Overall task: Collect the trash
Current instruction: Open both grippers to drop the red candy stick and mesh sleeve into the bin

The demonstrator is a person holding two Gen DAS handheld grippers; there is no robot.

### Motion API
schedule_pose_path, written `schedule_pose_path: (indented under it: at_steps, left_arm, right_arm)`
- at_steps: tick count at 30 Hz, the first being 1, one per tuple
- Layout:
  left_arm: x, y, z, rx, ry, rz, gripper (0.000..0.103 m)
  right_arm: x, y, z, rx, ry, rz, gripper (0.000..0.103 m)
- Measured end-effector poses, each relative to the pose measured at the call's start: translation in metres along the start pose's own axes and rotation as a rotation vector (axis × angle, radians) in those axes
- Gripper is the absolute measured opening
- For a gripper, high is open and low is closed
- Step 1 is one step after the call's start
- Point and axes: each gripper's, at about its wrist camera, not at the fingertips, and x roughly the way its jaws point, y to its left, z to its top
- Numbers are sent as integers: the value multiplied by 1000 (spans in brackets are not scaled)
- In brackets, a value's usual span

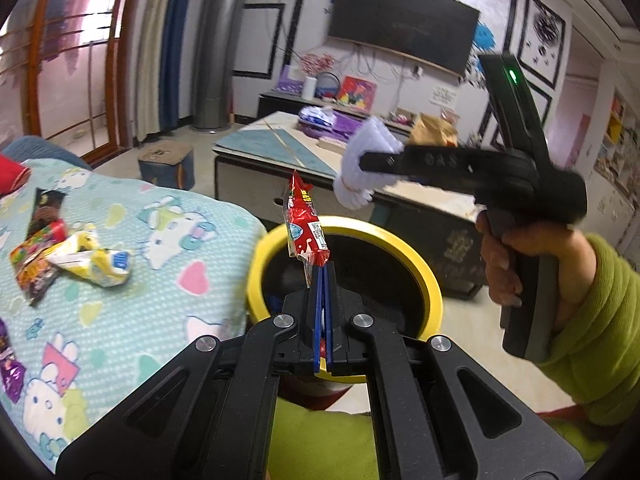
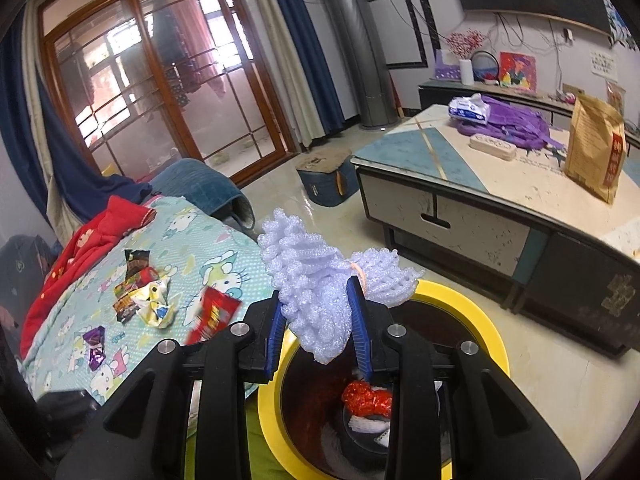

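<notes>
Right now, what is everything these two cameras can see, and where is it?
Trash bin: one, yellow rim, dark inside, on the floor beside the bed.
Red snack wrapper: one, pinched in the left gripper above the bin.
Foam fruit net: one, white, between the right gripper jaws above the bin.
Loose wrappers: several, mixed colours, on the cartoon bedsheet.
Red crumpled trash: one, inside the bin.
Coffee table: one, cream and blue, holding a purple bag and a brown paper bag.
Television: one, black, on the wall.
Person's hand: one, green sleeve, holding the right gripper.
</notes>
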Motion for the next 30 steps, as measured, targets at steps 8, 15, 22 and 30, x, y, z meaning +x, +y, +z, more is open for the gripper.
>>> schedule_pose_path:
  at_steps: [8,15,22,30]
  left_arm:
    - [23,-15,-11,39,65,-54,0]
    - [41,-21,-21,49,129,-107,0]
    - [48,-22,-26,35,158,-120,0]
    - [57,-23,-26,19,183,-139,0]
  right_arm:
    - [11,-16,-2,62,47,8,29]
    - [19,-25,-4,91,73,-1,30]
    - [29,-31,-9,112,105,-7,31]
    - [39,-32,-11,125,131,-13,34]
